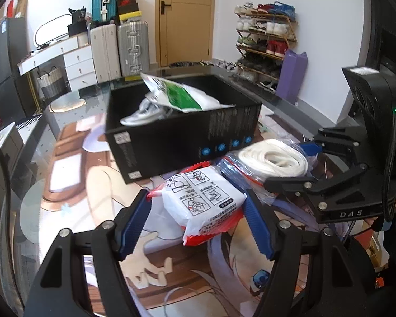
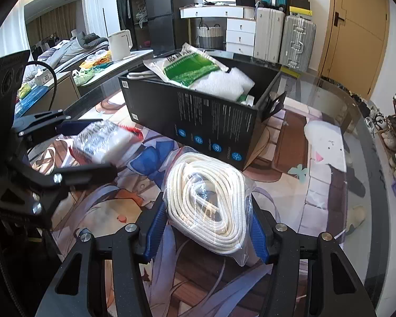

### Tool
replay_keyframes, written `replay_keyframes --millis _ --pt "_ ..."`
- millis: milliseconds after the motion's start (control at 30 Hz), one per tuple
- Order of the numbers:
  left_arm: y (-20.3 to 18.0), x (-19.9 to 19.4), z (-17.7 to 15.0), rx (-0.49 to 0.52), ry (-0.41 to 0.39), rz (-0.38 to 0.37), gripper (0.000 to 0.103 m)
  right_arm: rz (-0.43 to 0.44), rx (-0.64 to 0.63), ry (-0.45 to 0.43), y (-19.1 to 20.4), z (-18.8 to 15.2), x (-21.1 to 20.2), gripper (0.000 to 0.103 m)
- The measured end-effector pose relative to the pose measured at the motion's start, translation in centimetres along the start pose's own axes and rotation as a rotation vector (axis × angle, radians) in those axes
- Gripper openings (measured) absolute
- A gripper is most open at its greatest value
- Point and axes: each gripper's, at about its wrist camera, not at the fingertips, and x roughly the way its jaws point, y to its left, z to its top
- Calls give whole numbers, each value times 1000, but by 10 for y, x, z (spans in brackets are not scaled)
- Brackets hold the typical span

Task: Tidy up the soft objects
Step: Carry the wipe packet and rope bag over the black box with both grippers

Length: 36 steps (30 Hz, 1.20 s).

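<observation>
My left gripper [image 1: 196,196] is shut on a white and red soft packet [image 1: 203,203], held a little above the printed table mat. In the right wrist view the same packet [image 2: 103,142] sits in that gripper [image 2: 92,149] at the left. My right gripper [image 2: 208,207] is shut on a clear bag holding a coiled white rope [image 2: 206,198], which rests low over the mat. From the left wrist view the rope [image 1: 274,158] lies to the right, with the right gripper [image 1: 290,166] around it. Behind both stands an open black box [image 1: 182,137] holding a green and white bag [image 1: 182,95].
The black box [image 2: 211,121] takes up the middle of the glass table [image 2: 356,142], whose rounded edge curves to the right. A shoe rack [image 1: 266,39] and a purple bag [image 1: 293,76] stand beyond it. Suitcases [image 1: 118,50] line the far wall. A white kettle [image 2: 121,45] stands on a counter.
</observation>
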Motion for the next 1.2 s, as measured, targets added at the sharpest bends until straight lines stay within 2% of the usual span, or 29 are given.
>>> replay_keyframes --millis 667,1200 --pt "32 -42 35 -51 -164 56 71 -26 -29 -162 16 32 -67 57" --pt "47 -24 62 -72 -192 80 71 -21 4 -208 7 67 -48 57"
